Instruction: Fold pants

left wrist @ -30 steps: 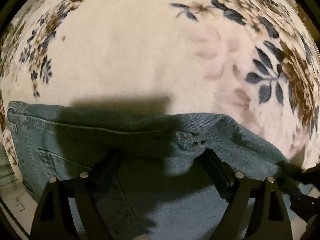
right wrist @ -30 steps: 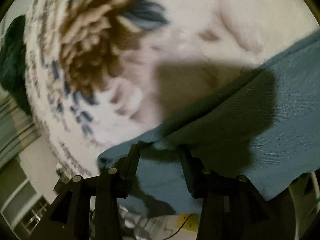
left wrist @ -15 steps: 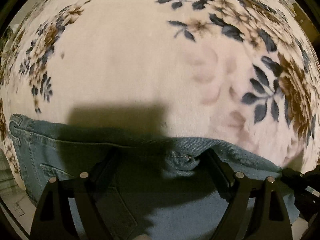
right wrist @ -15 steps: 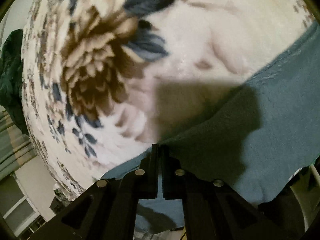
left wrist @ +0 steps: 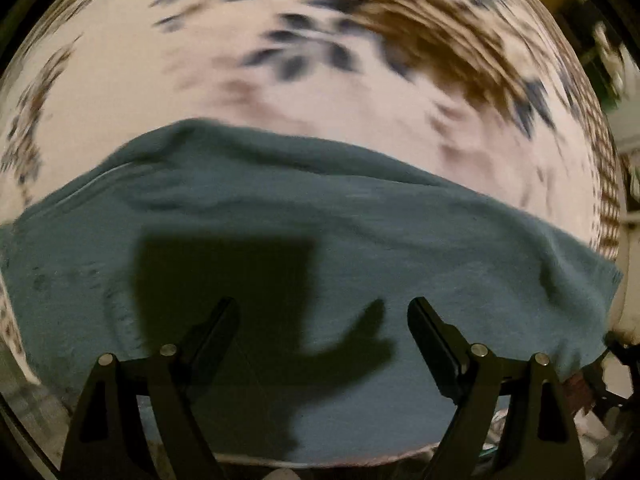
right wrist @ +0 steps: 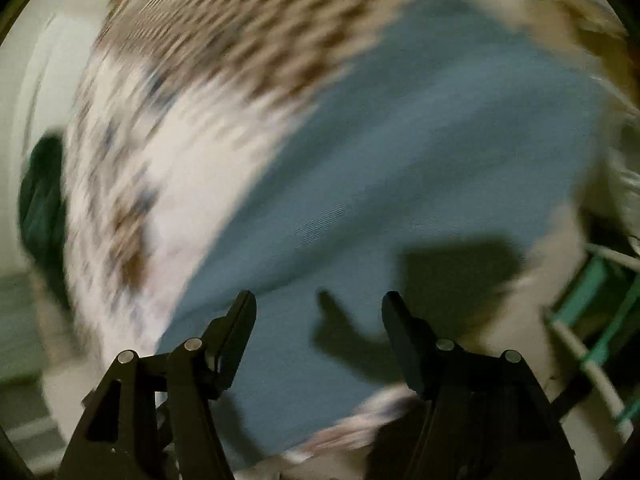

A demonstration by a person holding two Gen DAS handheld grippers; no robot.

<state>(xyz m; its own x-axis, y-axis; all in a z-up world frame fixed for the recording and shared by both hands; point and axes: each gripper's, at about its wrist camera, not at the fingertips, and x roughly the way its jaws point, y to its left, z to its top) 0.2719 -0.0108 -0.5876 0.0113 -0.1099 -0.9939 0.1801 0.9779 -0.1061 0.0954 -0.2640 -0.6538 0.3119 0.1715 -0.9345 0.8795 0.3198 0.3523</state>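
Note:
Blue denim pants (left wrist: 320, 216) lie flat on the floral blanket (left wrist: 240, 60), filling the lower half of the left wrist view. My left gripper (left wrist: 322, 312) is open and empty, hovering above the denim. In the right wrist view the same pants (right wrist: 400, 160) stretch diagonally from the near centre to the upper right. My right gripper (right wrist: 318, 304) is open and empty above the denim near its lower end. Both views are motion-blurred.
The cream blanket with brown and blue flowers (right wrist: 160, 120) lies under the pants. A dark green cloth (right wrist: 40, 200) sits at the blanket's far left edge. A teal and white frame (right wrist: 596, 312) stands at the right, past the bed's edge.
Both grippers have pulled back above the pants, which now lie spread flat. The right gripper, shut on the denim edge half a second ago, has opened and let go.

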